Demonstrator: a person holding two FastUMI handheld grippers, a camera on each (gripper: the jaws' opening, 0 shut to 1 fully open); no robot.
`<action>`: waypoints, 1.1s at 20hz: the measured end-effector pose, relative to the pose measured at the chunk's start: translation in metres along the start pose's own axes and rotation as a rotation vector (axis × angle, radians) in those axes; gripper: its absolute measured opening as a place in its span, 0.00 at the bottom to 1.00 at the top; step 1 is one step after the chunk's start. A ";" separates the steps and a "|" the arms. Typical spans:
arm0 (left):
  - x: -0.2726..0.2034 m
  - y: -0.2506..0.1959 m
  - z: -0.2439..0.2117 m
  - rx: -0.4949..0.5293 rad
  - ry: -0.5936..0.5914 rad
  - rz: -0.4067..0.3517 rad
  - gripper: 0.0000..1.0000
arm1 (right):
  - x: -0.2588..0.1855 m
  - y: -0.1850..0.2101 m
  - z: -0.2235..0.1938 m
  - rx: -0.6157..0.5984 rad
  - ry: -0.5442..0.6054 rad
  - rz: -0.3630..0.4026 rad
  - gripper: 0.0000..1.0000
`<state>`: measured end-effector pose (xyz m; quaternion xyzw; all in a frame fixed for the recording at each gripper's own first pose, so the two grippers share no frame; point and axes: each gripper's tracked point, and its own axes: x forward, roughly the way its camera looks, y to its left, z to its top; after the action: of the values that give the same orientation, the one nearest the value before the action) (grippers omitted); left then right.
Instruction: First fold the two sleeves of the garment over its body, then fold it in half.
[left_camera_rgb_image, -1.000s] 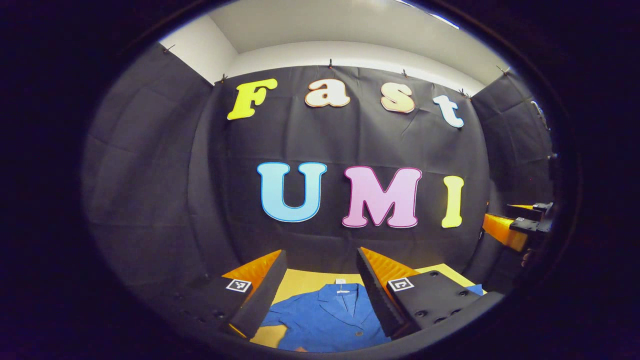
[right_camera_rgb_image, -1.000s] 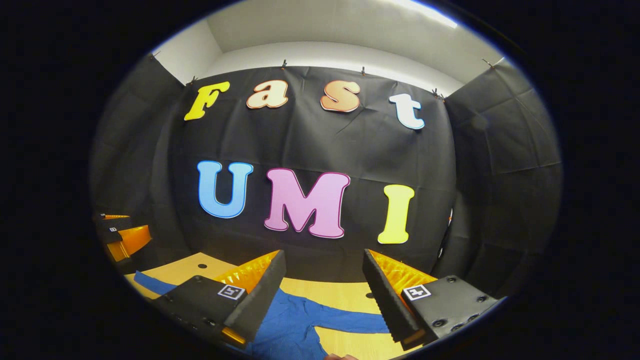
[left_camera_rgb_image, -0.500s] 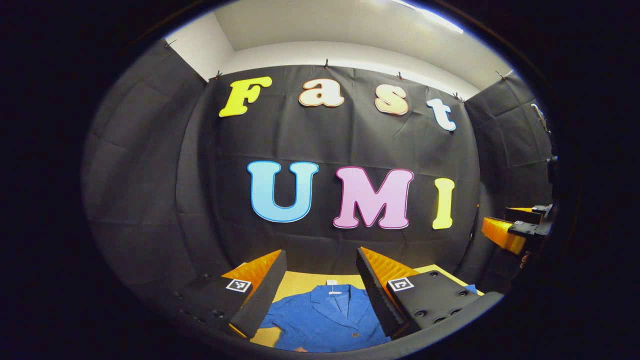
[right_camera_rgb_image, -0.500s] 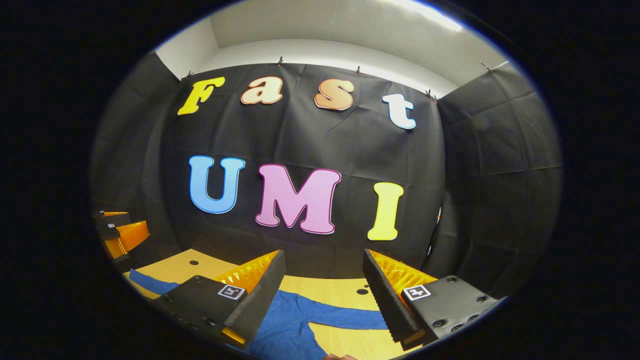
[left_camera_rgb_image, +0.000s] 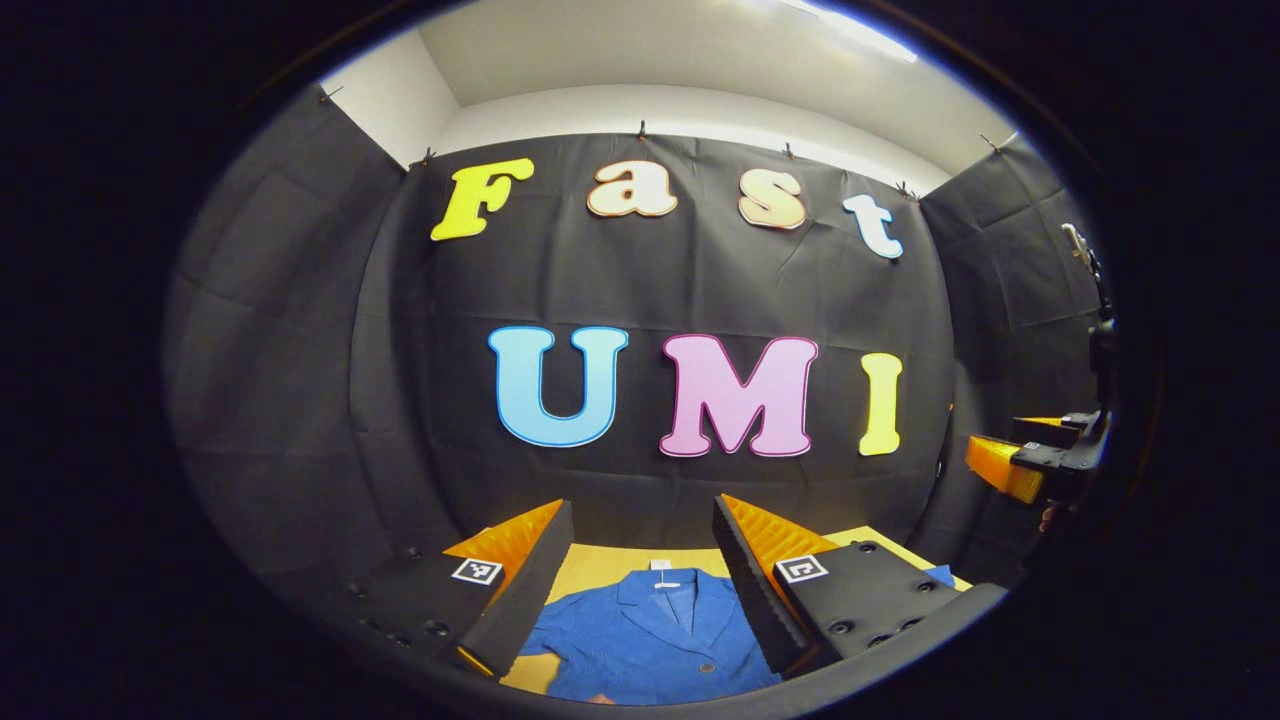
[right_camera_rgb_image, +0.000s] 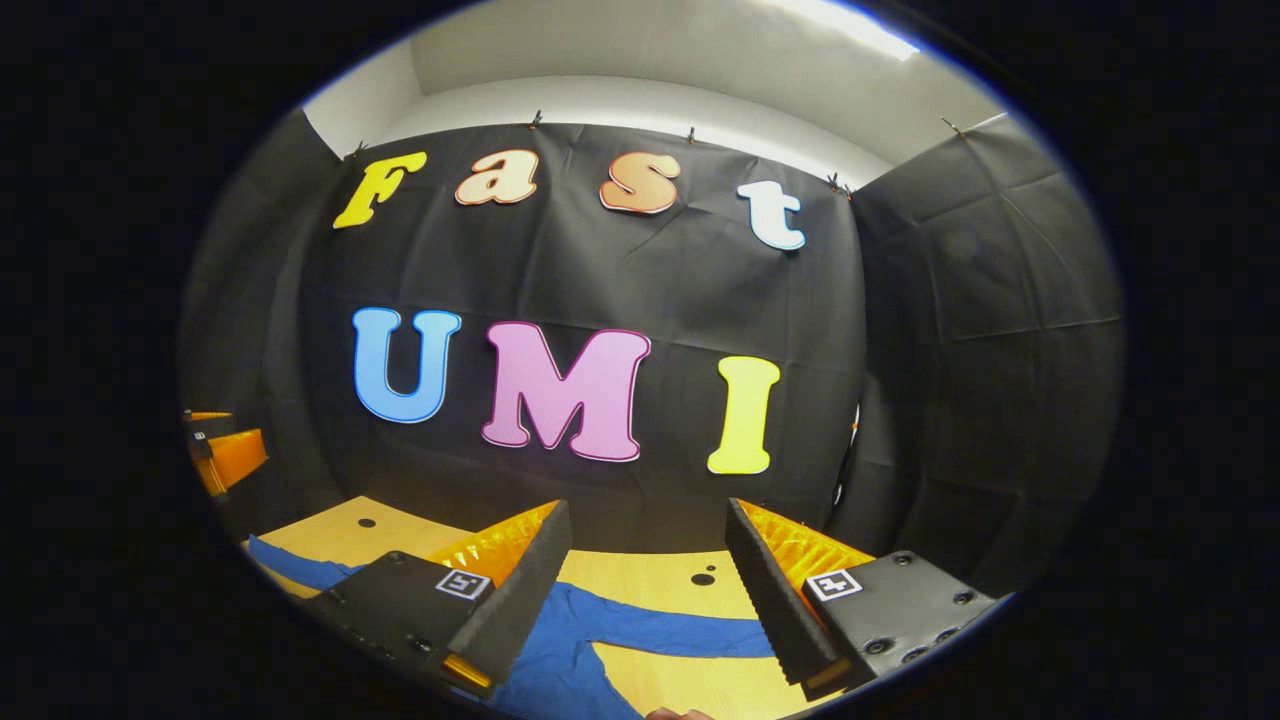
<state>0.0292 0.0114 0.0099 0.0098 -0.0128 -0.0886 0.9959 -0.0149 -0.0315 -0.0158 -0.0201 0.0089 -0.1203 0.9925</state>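
This is a recording booth, not a home. Black cloth (left_camera_rgb_image: 300, 400) is clipped up as walls under a white ceiling (left_camera_rgb_image: 700, 50). A pale wooden worktop (right_camera_rgb_image: 650, 575) fills the floor of it.

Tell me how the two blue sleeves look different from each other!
In the right gripper view, the right sleeve stretches out straight and long between the right hand-held gripper fingers. The left sleeve peeks out only as a short strip beside them, the rest hidden. Both are blue, lie flat on the yellow table, and aren't folded over the garment yet.
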 end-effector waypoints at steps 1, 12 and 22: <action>0.000 -0.002 -0.001 0.000 0.002 0.000 0.81 | 0.000 -0.004 -0.001 -0.006 -0.003 -0.004 0.93; 0.002 -0.021 0.000 0.012 0.002 -0.033 0.81 | -0.001 -0.010 -0.003 -0.040 -0.016 -0.001 0.98; 0.000 -0.031 -0.004 0.025 0.008 -0.046 0.82 | -0.003 -0.023 -0.012 -0.058 -0.024 -0.020 0.93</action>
<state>0.0234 -0.0193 0.0055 0.0231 -0.0097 -0.1113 0.9935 -0.0239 -0.0539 -0.0266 -0.0506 0.0004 -0.1298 0.9903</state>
